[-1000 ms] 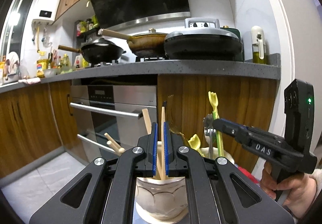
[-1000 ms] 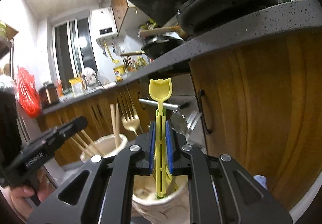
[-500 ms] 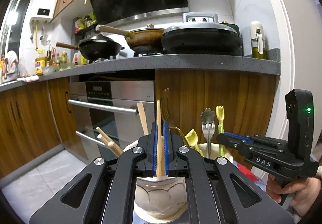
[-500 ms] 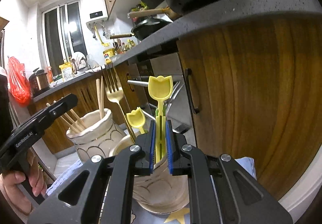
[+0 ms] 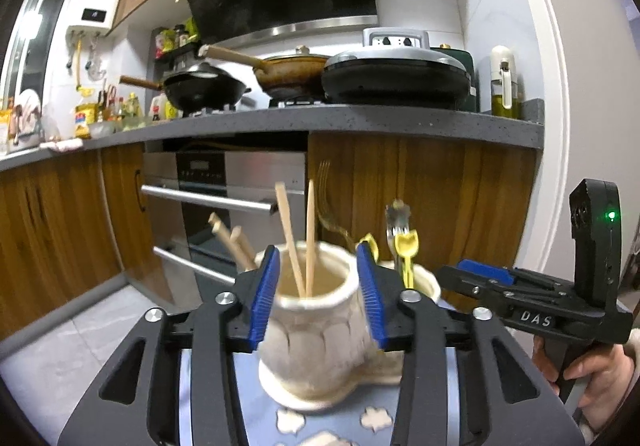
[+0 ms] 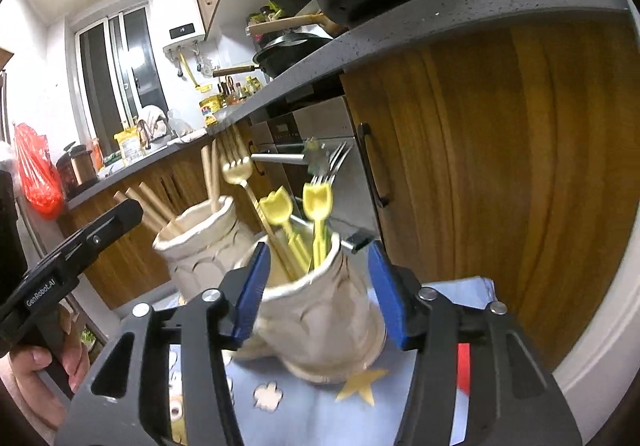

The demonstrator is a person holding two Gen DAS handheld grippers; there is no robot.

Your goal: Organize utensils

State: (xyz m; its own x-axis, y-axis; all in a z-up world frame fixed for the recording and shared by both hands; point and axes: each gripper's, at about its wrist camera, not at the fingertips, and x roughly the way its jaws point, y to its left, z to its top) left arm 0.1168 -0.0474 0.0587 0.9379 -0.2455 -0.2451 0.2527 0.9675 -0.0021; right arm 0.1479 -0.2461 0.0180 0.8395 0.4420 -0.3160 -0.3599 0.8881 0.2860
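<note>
With both tongs opening, your left gripper [image 5: 316, 298] clear of the chopsticks [image 5: 298, 242] standing in the left holder [image 5: 312, 346] and your right gripper [image 6: 318, 288] clear of the yellow utensil [image 6: 318, 205] standing in the right holder [image 6: 332, 310], draw each hand straight back, jaws wide, without nudging either rim.

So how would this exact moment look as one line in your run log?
left gripper: opening, chopsticks left in pot | right gripper: opening, yellow utensil left in pot | nothing held

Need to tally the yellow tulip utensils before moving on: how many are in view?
2, both standing in the right pot, between the right gripper's opening jaws: one leaning left, one beside it. More may sit hidden inside.
</note>
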